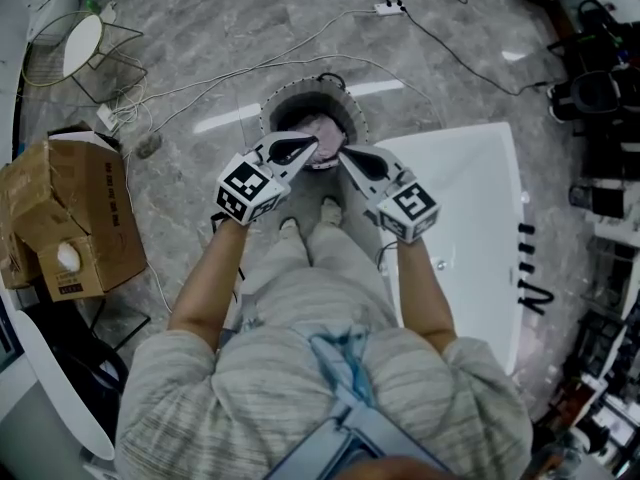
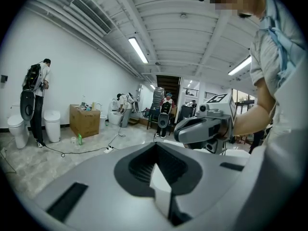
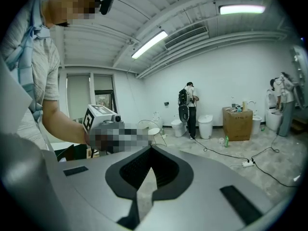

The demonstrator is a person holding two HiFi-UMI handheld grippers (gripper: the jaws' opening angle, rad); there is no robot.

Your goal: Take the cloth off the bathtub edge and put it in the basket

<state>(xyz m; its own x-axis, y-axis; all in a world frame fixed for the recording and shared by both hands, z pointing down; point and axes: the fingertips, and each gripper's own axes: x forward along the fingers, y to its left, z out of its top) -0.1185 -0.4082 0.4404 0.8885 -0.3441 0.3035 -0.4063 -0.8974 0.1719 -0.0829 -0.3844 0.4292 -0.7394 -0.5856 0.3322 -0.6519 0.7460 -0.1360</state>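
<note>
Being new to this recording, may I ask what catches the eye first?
The left tongs and right tongs, both shut and empty, nearly meet over a round basket on the floor before the person's feet, a pinkish cloth inside it. A white bathtub stands at the person's right.

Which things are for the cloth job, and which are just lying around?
For the job: cloth, basket, bathtub, left gripper, right gripper.
Lying about: box, cables, power strip, wire rack.
</note>
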